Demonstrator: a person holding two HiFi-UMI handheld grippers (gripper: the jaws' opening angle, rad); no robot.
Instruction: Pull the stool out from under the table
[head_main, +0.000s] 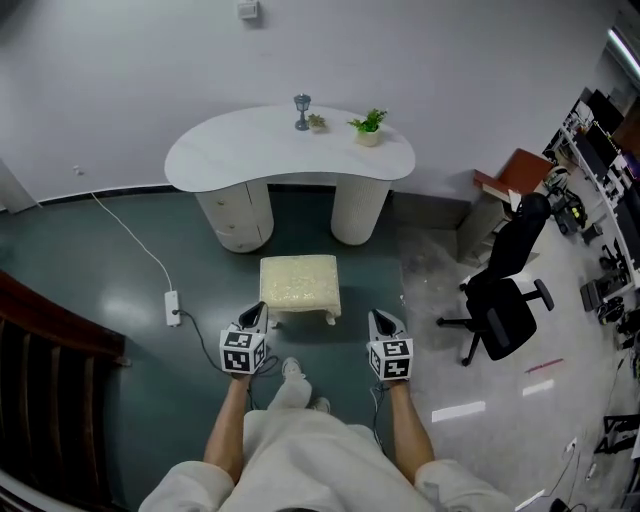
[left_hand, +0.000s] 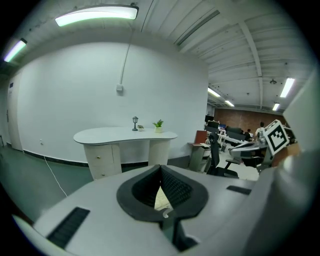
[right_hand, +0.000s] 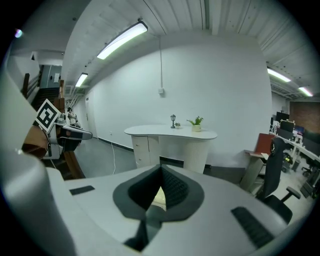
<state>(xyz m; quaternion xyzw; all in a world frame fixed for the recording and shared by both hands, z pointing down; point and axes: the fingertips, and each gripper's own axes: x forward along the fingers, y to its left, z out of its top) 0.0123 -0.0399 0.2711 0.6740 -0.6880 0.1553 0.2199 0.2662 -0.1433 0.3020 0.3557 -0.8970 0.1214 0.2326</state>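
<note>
A cream cushioned stool (head_main: 299, 285) stands on the green floor in front of the white curved table (head_main: 290, 152), clear of the tabletop. My left gripper (head_main: 258, 314) is shut and empty, close by the stool's near left corner. By the near right side my right gripper (head_main: 381, 321) is also shut with nothing in it. In the left gripper view the shut jaws of the left gripper (left_hand: 161, 168) point at the table (left_hand: 125, 135). The right gripper (right_hand: 161, 168) faces the table (right_hand: 170, 132) too. A sliver of the stool (right_hand: 158, 198) shows between its jaws.
A small lamp (head_main: 302, 111) and a potted plant (head_main: 368, 126) sit on the table. A black office chair (head_main: 506, 292) stands to the right, with a red-brown box (head_main: 515, 173) beyond it. A power strip (head_main: 172, 306) with its cable lies left, near dark wooden stairs (head_main: 50, 350).
</note>
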